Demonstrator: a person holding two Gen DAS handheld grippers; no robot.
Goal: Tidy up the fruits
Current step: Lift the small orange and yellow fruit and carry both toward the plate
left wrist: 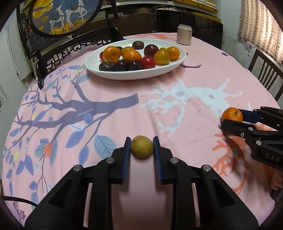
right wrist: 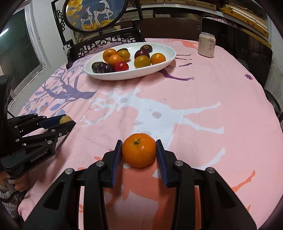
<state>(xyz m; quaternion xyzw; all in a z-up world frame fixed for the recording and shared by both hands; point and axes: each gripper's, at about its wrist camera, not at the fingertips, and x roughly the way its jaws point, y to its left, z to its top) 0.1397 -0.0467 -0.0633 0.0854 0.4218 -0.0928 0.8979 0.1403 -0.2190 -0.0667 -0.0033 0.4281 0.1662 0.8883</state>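
My left gripper (left wrist: pixel 142 146) is shut on a small yellow-green fruit (left wrist: pixel 142 149), low over the pink tablecloth; it also shows in the right wrist view (right wrist: pixel 64 120). My right gripper (right wrist: pixel 139 152) is shut on an orange mandarin (right wrist: pixel 139 152), which touches or hovers just over the cloth; the mandarin also shows in the left wrist view (left wrist: pixel 232 114). A white oval dish (left wrist: pixel 92 61) at the far side holds several oranges, dark plums and a red fruit; it also appears in the right wrist view (right wrist: pixel 169 51).
A pale drink can (left wrist: pixel 184 34) stands beyond the dish on the right, also in the right wrist view (right wrist: pixel 207 45). A dark carved chair back (left wrist: pixel 58 56) and a round framed deer picture (left wrist: pixel 61 14) stand behind the table's far left edge.
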